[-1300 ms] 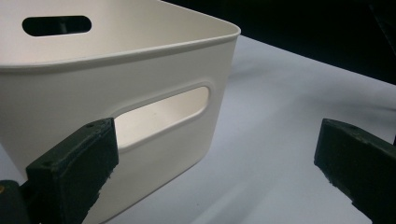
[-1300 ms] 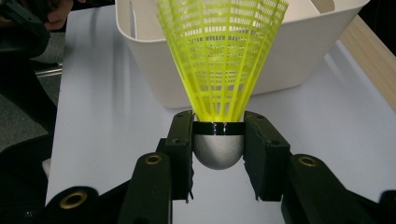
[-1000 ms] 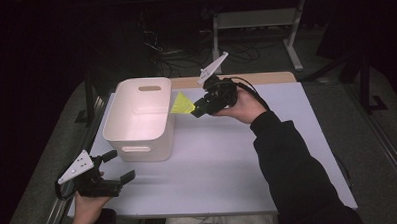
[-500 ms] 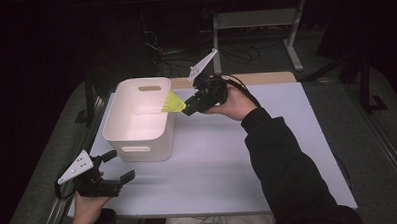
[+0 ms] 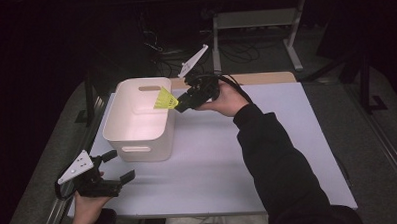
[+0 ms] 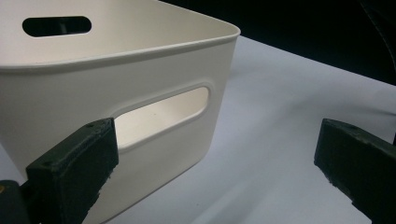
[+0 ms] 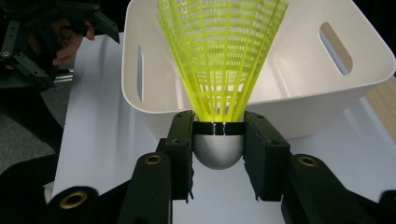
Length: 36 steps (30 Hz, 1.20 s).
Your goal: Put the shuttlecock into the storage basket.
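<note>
Down at the near left corner of the white table sheet (image 5: 269, 179), the left gripper (image 5: 119, 167) rests in the person's hand with its jaws standing wide apart and nothing between them; in its own view they frame the near wall of the white bin (image 6: 140, 70), with its oval handle slot, without touching it. Just to the right and farther back stands that bin (image 5: 137, 139), a deep white tub with a handle cut-out in each end wall. What I can see of its inside is bare pale plastic, though part of the floor is hidden from the high view. At its far right rim hangs the yellow shuttlecock (image 5: 165, 99), its skirt pointing over the opening. The right gripper (image 5: 182, 103) has it clamped by the rounded cork base (image 7: 217, 148), one pad pressed to each side, the meshed skirt (image 7: 223, 51) fanning toward the tub.
</note>
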Each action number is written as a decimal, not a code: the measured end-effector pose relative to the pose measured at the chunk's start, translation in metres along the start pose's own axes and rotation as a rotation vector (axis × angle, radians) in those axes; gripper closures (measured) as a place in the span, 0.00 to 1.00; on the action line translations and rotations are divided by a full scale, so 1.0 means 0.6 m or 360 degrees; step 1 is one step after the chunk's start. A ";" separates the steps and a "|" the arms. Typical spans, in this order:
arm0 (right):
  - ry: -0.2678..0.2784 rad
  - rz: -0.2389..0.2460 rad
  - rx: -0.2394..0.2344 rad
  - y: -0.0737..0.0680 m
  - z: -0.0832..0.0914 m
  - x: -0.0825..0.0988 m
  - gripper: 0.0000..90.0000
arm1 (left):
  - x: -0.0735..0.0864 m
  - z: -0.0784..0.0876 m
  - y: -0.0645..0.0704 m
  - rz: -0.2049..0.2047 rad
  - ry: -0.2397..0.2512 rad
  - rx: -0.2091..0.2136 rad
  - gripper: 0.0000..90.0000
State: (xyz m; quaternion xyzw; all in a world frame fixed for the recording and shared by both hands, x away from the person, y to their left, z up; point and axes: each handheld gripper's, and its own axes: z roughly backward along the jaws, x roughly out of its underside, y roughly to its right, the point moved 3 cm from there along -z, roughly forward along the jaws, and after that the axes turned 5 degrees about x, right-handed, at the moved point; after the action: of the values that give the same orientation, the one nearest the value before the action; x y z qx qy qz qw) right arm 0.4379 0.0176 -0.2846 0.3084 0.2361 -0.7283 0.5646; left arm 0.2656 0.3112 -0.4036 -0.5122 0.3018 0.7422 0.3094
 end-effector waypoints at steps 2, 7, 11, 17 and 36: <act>-0.0003 0.0007 -0.0005 -0.001 -0.004 -0.004 0.70 | 0.000 0.000 0.000 0.0000 0.0001 0.0001 0.00; -0.0013 0.0013 -0.0016 -0.004 -0.014 -0.013 0.70 | 0.000 0.000 0.000 -0.0002 0.0001 0.0003 0.00; -0.0018 0.0029 -0.0025 -0.007 -0.020 -0.021 0.70 | 0.000 0.000 -0.001 -0.0010 -0.0002 0.0002 0.00; -0.0020 0.0047 -0.0035 -0.009 -0.029 -0.031 0.70 | 0.000 0.000 0.000 -0.0005 0.0001 0.0003 0.00; -0.0041 0.0079 -0.0097 -0.021 -0.071 -0.049 0.70 | 0.000 -0.001 0.000 -0.0009 -0.0006 0.0010 0.00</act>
State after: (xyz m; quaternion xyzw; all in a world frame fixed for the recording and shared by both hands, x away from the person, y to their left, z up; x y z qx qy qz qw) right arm 0.4386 0.0698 -0.2934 0.2876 0.2431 -0.7103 0.5947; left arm 0.2656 0.3110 -0.4038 -0.5106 0.3022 0.7414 0.3136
